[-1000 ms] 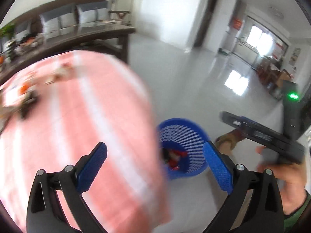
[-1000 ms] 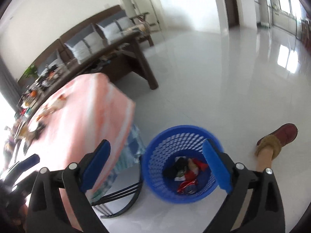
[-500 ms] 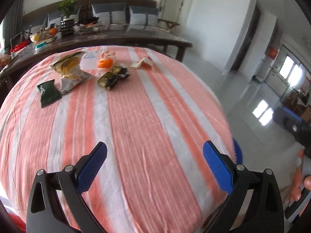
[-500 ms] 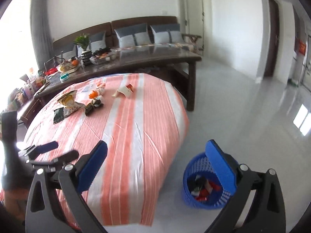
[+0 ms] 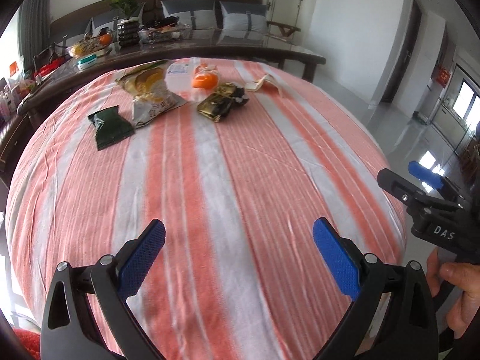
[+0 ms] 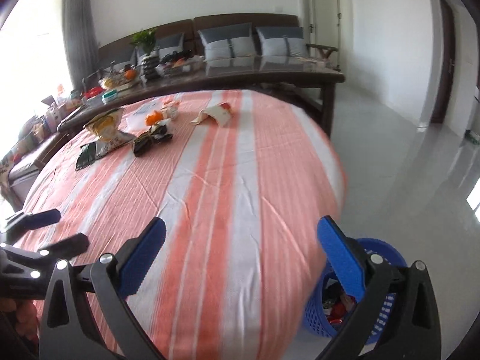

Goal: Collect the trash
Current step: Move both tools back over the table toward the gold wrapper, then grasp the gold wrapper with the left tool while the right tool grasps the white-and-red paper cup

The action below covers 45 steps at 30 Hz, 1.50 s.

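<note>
1. The left gripper (image 5: 238, 247) is held over the near part of the striped tablecloth (image 5: 210, 180), jaws spread wide with nothing between them.
2. The right gripper (image 6: 241, 247) is likewise spread to its widest and empty; its jaws have just been opening.
3. The trash lies at the far end of the table: a green packet (image 5: 109, 126), a chip bag (image 5: 150, 93), a dark wrapper (image 5: 223, 102), an orange piece (image 5: 204, 81) and a torn carton (image 5: 264, 85).
4. The bin (image 6: 381, 288) stands on the floor at the near right corner of the table, already holding some litter.
5. Judged risks: flat wrappers may be missed by the pads or the cloth pinched with them; light bags may slip free on the carry to the bin; the two grippers, close together, may collide.
</note>
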Available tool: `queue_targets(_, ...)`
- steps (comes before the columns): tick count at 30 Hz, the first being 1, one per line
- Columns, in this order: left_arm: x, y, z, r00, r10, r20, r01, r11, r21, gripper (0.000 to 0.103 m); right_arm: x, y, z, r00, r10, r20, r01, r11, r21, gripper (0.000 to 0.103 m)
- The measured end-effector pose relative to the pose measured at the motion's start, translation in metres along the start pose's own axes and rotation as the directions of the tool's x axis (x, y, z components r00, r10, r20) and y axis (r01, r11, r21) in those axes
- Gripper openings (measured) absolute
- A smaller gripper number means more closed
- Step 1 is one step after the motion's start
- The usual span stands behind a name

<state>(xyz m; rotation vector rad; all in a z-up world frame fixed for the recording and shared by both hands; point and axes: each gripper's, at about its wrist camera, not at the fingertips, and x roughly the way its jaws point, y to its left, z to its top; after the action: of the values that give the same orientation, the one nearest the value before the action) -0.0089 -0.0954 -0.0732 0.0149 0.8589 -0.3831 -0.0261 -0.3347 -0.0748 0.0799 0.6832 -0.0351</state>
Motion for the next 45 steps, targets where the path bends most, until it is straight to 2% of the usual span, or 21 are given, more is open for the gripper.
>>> queue_targets(2,0.002,0.006,0.004,1.000,-0.011,-0.013,0.011,1.000,-0.014,0.098,0.008,0.003,0.002,1.000,0.008,-0.012,-0.008,1.000,-0.020,0.098)
queue_targets(5,0.007,0.013,0.022,0.999,-0.042,-0.024,0.041,0.999,-0.022,0.098,0.023,0.007,0.005,0.997,0.029,-0.078,-0.035,0.997,-0.076,0.098)
queue_targets(8,0.017,0.015,0.048,0.999,-0.052,-0.015,0.052,0.999,0.012,0.098,0.033,0.013,0.000,0.994,0.033,-0.109,-0.048,0.989,-0.139,0.098)
queue_targets(14,0.058,0.013,0.103,0.998,-0.053,-0.032,0.055,0.995,0.078,0.098,0.044,0.012,-0.007,0.986,0.080,-0.148,-0.097,0.989,-0.115,0.098)
queue_targets(21,0.105,0.003,0.139,0.998,-0.010,-0.057,0.018,0.989,0.147,0.098,0.043,0.016,-0.012,0.989,0.082,-0.125,-0.097,0.988,-0.119,0.098)
queue_targets(26,0.136,0.003,0.143,0.996,0.033,-0.086,-0.016,0.979,0.201,0.098,0.043,0.015,-0.013,0.991,0.081,-0.110,-0.094,0.989,-0.118,0.098)
queue_targets(29,0.147,0.004,0.145,0.996,0.035,-0.083,-0.017,0.979,0.205,0.098,0.042,0.016,-0.015,0.993,0.076,-0.089,-0.086,0.990,-0.115,0.098)
queue_targets(30,0.149,0.004,0.145,0.996,0.033,-0.077,-0.017,0.978,0.206,0.095,0.042,0.016,-0.016,0.994,0.075,-0.084,-0.085,0.990,-0.114,0.098)
queue_targets(33,0.151,0.007,0.143,0.995,0.020,-0.093,-0.002,0.982,0.187,0.066,0.042,0.016,-0.016,0.994,0.078,-0.077,-0.087,0.990,-0.115,0.098)
queue_targets(36,0.139,0.008,0.135,0.994,0.031,-0.103,-0.013,0.986,0.165,0.060,0.043,0.015,-0.016,0.994,0.082,-0.067,-0.089,0.989,-0.117,0.098)
queue_targets(38,0.127,0.006,0.125,0.992,0.014,-0.124,0.005,0.988,0.152,0.060,0.043,0.015,-0.016,0.994,0.084,-0.063,-0.091,0.989,-0.118,0.098)
queue_targets(39,0.123,0.004,0.121,0.992,0.004,-0.129,0.016,0.987,0.158,0.066,0.043,0.015,-0.015,0.995,0.085,-0.061,-0.092,0.989,-0.118,0.098)
queue_targets(40,0.118,0.000,0.117,0.992,-0.009,-0.128,0.032,0.983,0.178,0.080,0.043,0.015,-0.016,0.995,0.084,-0.059,-0.091,0.989,-0.118,0.098)
queue_targets(42,0.116,-0.003,0.116,0.995,0.001,-0.104,0.021,0.978,0.207,0.087,0.043,0.015,-0.017,0.995,0.081,-0.051,-0.087,0.989,-0.117,0.098)
queue_targets(45,0.127,0.002,0.124,0.996,0.034,-0.088,-0.017,0.982,0.190,0.087,0.044,0.015,-0.016,0.996,0.077,-0.048,-0.082,0.990,-0.114,0.098)
